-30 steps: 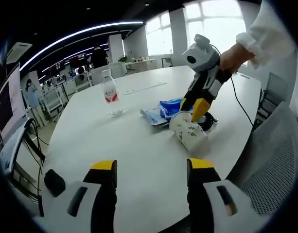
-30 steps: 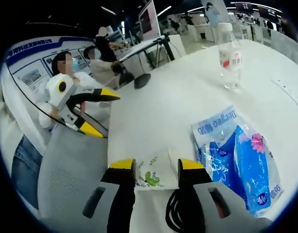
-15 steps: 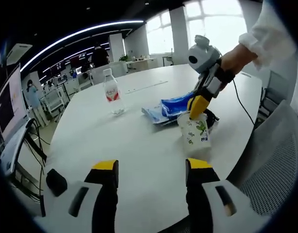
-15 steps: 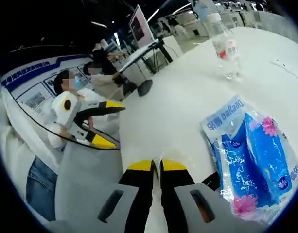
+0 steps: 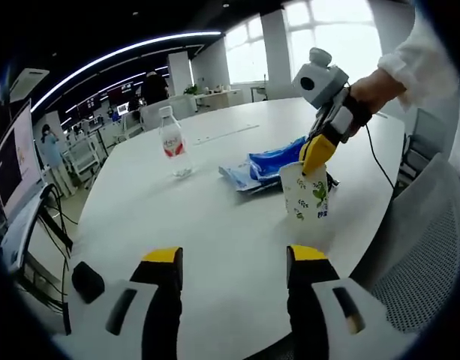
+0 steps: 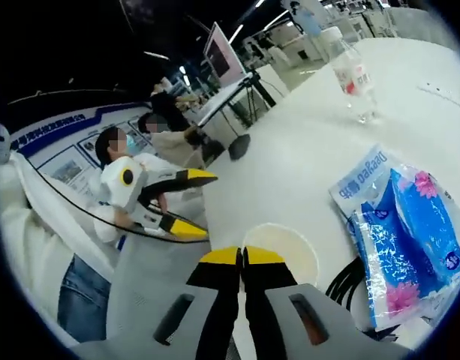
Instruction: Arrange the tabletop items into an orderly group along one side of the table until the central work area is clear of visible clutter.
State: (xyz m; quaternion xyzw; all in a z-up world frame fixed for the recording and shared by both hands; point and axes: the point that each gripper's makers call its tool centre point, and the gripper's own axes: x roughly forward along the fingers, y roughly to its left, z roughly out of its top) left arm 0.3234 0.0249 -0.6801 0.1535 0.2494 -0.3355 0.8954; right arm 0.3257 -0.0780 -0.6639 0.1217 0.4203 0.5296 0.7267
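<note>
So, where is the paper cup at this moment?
In the left gripper view the paper cup stands upright near the table's right edge, its rim pinched by the right gripper, just in front of the blue tissue pack.

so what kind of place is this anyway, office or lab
Most likely an open-plan office or meeting area: a large white conference table, a monitor on a stand beside it, mesh office chairs, long ceiling strip lights, and people seated at desks in the background.
</note>
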